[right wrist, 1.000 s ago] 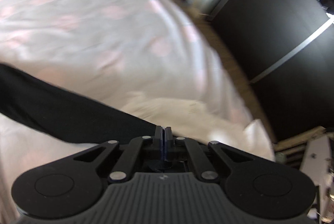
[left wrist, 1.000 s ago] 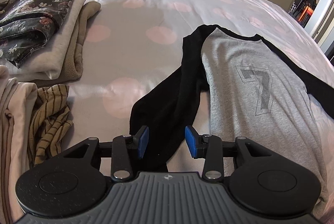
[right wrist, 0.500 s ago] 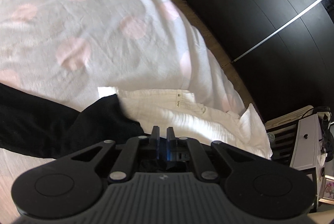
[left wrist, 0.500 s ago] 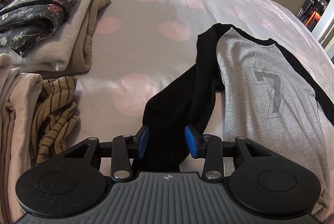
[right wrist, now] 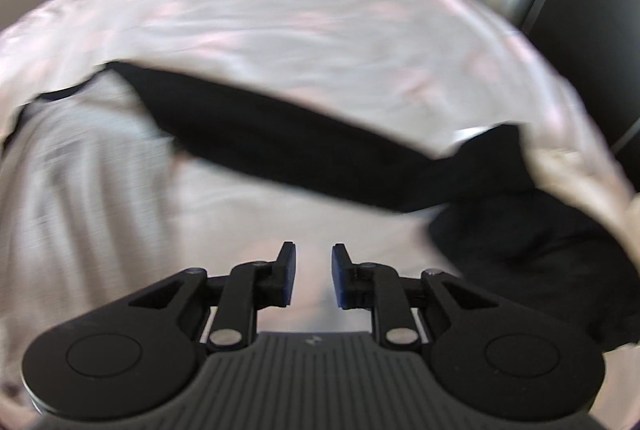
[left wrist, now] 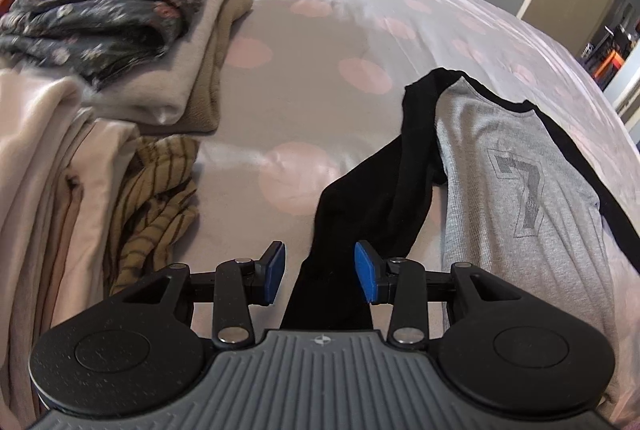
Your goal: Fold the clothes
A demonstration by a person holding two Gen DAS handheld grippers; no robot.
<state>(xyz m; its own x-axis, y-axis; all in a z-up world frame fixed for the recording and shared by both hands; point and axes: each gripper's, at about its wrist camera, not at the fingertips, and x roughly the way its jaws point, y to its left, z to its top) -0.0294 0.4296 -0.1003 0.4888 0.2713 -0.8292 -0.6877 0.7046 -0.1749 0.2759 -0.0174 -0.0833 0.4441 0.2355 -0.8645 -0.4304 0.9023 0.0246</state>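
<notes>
One readable mark only: a large numeral "7" (left wrist: 520,199), dark grey with an outlined shadow, printed on the grey front of the shirt (left wrist: 500,230) at right in the left wrist view. Shirt has black sleeves and lies on the spotted bed (left wrist: 300,101). Small round emblem on the near housing of each gripper, no lettering legible. Right wrist view is blurred; nothing there can be read.
</notes>
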